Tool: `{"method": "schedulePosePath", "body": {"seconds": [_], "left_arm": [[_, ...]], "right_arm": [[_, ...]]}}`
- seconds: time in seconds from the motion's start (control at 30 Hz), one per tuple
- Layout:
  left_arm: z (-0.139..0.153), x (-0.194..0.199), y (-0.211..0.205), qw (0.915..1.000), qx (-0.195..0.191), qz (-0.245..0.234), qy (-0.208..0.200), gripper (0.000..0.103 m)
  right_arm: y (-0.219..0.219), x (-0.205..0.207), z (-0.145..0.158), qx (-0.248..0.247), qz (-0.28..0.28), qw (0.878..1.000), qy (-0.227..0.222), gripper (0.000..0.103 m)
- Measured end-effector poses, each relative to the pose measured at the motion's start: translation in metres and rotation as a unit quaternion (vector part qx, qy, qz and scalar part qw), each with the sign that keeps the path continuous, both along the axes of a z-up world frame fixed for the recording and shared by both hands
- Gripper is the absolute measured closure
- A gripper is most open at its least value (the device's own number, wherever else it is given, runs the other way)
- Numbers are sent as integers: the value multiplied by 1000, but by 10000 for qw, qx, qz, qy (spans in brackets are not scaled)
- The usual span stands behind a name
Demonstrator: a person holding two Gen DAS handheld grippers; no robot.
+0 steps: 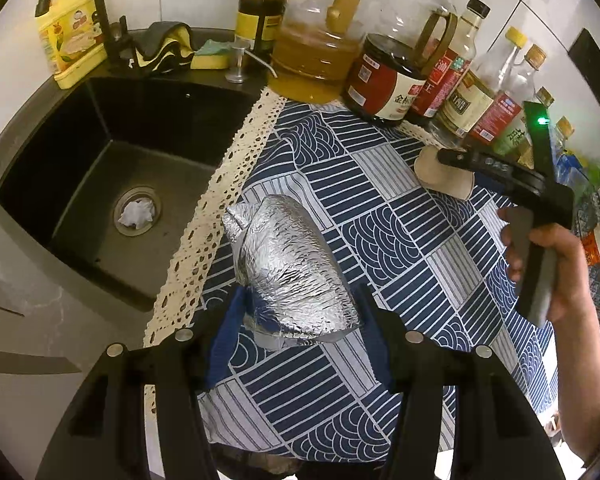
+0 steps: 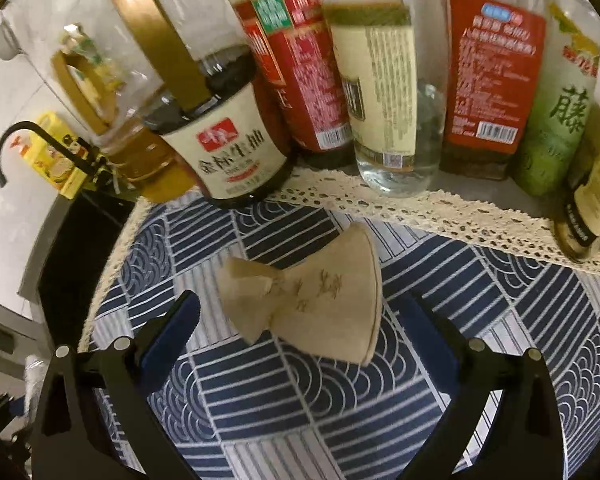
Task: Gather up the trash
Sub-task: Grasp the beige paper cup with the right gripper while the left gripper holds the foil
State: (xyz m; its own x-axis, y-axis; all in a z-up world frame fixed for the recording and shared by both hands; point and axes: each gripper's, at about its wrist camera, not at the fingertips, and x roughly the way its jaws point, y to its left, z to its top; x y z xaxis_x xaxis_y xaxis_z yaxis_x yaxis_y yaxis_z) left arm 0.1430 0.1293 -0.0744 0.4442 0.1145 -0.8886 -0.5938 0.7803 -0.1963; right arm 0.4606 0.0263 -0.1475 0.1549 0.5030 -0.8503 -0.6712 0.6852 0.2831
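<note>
A crumpled silver foil container (image 1: 288,268) sits between the blue pads of my left gripper (image 1: 302,294), which is shut on its lower end above the blue patterned cloth (image 1: 400,248). A crushed beige paper cup (image 2: 312,304) lies on its side on the cloth (image 2: 300,400). My right gripper (image 2: 300,298) stands open with a finger on each side of the cup, neither pad touching it. The left wrist view shows the right gripper (image 1: 448,158) held by a hand over that cup (image 1: 440,178). A white tissue wad (image 1: 138,214) lies in the sink drain.
A black sink (image 1: 60,200) with a black tap (image 1: 96,4) lies left of the cloth. Sauce and oil bottles (image 2: 240,152) stand in a row along the cloth's lace edge, right behind the cup. A sponge (image 1: 210,56) and rag rest behind the sink.
</note>
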Motion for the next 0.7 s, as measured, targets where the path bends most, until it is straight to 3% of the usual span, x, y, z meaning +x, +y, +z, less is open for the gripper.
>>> {"method": "schedulePosePath", "body": {"seconds": [0.17,0.23,0.3,0.7], "left_arm": [[0,-1,-2,10000,-8,51,1,49],[0,0,-4,10000,-3,45,17,49],[1,2,-5,10000,10,22,20,49],[2,12,-9,9992,33,-364,-154,49]], "right_arm": [[8,5,-10,-168,0,9998,-71,4],[8,7,-11,-194,4,9998,-81,10],[10,9,-13,-235,39,9997,-60,26],[-23,-7,5,-166,-107,9997,-170,26]]}}
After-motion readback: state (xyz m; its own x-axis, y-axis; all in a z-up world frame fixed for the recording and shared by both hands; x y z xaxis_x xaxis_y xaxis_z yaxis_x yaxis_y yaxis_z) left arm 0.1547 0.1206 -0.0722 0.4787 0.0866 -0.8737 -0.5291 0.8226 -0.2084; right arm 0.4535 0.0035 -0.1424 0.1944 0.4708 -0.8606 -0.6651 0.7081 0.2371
